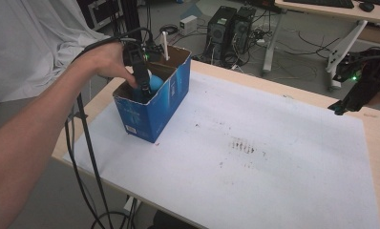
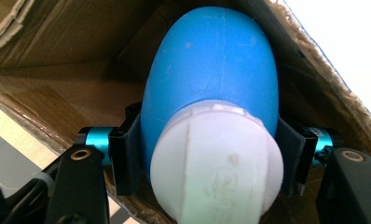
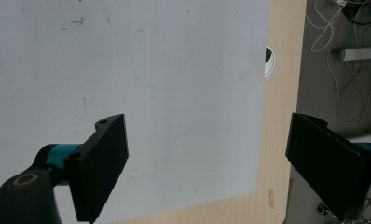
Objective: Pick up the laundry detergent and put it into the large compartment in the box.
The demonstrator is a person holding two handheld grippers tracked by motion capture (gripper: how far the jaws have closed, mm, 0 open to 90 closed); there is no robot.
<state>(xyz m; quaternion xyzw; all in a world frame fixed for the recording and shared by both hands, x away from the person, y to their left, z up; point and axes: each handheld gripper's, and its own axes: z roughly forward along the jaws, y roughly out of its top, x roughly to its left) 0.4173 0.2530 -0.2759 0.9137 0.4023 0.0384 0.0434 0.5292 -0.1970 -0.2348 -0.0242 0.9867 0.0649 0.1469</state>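
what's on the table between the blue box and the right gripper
Only the white mat, bare except for dark stains, lies between the blue box and right gripper, high view.

The room is evenly and softly lit from overhead, so the white mat (image 1: 255, 143) shows only faint shadows. In the left gripper view the white cap (image 2: 218, 163) is very close, soft and out of focus, and the daylight-bright corner at 1 o'clock is blown out. The cardboard box (image 2: 58, 70) interior sits dim. The high view is slightly grainy.
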